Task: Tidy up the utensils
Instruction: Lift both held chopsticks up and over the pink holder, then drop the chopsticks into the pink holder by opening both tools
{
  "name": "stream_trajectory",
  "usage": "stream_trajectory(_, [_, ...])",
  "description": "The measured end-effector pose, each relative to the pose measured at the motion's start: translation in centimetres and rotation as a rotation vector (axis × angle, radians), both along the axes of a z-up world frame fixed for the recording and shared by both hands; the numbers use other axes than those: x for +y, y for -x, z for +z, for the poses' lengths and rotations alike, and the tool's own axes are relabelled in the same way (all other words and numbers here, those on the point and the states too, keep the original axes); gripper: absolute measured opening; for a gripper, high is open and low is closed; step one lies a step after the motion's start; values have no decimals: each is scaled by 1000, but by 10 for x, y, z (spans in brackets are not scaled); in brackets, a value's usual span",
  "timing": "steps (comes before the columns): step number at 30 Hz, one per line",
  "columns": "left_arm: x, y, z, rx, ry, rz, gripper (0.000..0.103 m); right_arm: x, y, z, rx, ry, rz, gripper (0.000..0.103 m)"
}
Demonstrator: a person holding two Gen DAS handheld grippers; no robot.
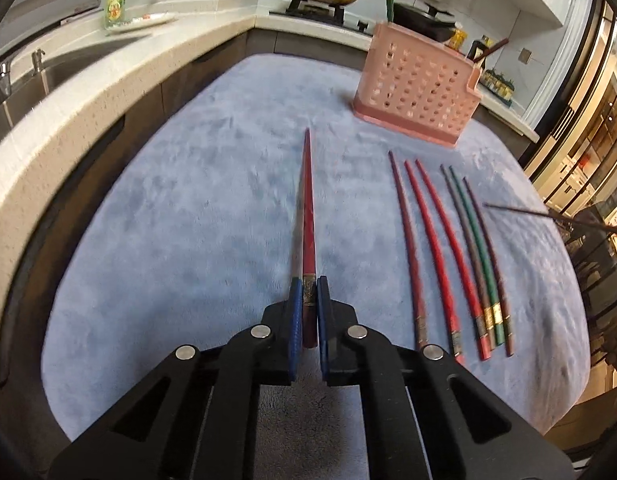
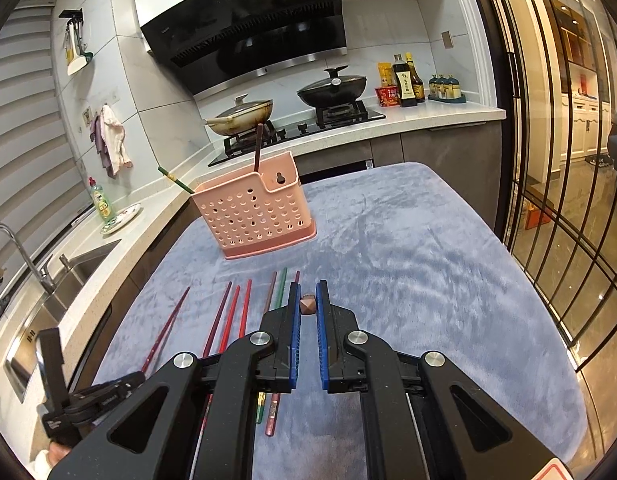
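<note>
Left gripper [image 1: 307, 312]: I am clamping its blue pads on the thick end of a red chopstick [image 1: 307, 216], tip pointing away over the blue cloth [image 1: 188, 220].
Right gripper [image 2: 308, 312]: I am pinching a brown chopstick [image 2: 307, 305], seen end-on between the pads; in the left view its thin tip is reaching in from the right.
Loose chopsticks [image 1: 448, 256]: six are lying side by side on the cloth, right of my left gripper.
Pink holder [image 2: 256, 212]: it is standing upright at the cloth's far side, with a brown chopstick [image 2: 257, 148] and a green one [image 2: 176, 180] sticking out.
</note>
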State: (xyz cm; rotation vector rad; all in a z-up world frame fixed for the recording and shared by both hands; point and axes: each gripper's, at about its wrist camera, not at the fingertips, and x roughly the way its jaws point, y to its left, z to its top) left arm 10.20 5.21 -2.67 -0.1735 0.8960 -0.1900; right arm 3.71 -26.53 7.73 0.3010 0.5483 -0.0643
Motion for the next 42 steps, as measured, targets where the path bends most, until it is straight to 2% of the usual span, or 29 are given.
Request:
stream_trajectory(6, [5,-9,61,-99,31,-2,7,-6,-7,23,-50,-8,9,7])
stream_trajectory(11, [2,-25,110,-184,21,-20,7,-15,-18,48,-91,-40,21,7])
stream_trajectory(15, [-5,-40,138,-230,25,-32,7,-19,-32,67,-119,-52,39,7])
stream_trajectory(22, [-27,-68,191,-328,23,-52,7,-20,-73,106,-185,-98,76,7])
stream_trajectory(26, [-40,-85,228,-419,26,-47,7,-20,-102,133,-248,-117,87,7])
stream_trajectory(30, [-49,-113,262,-493,72,-21,7,-20,-137,161,-316,-112,74,7])
stream_trajectory(37, [-66,-172,285,-541,84,25,7,-20,-197,197,-380,-112,53,7])
stream_trajectory(42, [-78,-199,274,-534,73,26,7,-24,-235,190,-373,-126,29,7])
